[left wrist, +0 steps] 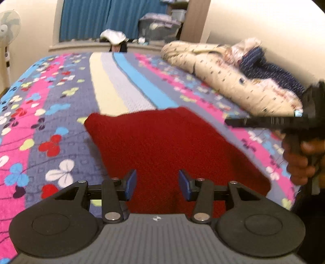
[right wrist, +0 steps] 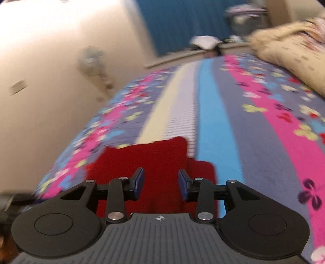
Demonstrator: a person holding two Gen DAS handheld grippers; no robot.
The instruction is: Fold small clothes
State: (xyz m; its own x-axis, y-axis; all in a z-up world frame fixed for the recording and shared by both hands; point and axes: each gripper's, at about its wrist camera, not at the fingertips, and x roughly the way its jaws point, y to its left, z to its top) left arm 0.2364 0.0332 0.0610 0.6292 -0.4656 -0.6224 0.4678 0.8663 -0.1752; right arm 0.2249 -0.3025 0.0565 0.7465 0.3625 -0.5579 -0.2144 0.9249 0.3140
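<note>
A dark red knitted garment (left wrist: 162, 142) lies flat on the flowered bedspread (left wrist: 50, 113), near its front edge. My left gripper (left wrist: 157, 182) hovers over the garment's near part, open, its blue pads apart with only red cloth showing behind the gap. In the right wrist view the same garment (right wrist: 154, 156) shows a folded layer on its right side. My right gripper (right wrist: 160, 182) is open above it, and nothing is pinched. From the left wrist view the right gripper (left wrist: 231, 122) appears blurred at the right edge, held by a hand (left wrist: 298, 160), above the garment's right side.
A rolled beige quilt (left wrist: 223, 77) and a dark blue cloth (left wrist: 264, 67) are piled along the bed's right side against the wall. A standing fan (left wrist: 8, 26) is at the left. Blue curtain (left wrist: 97, 18) and a storage box (left wrist: 158, 24) stand beyond the bed.
</note>
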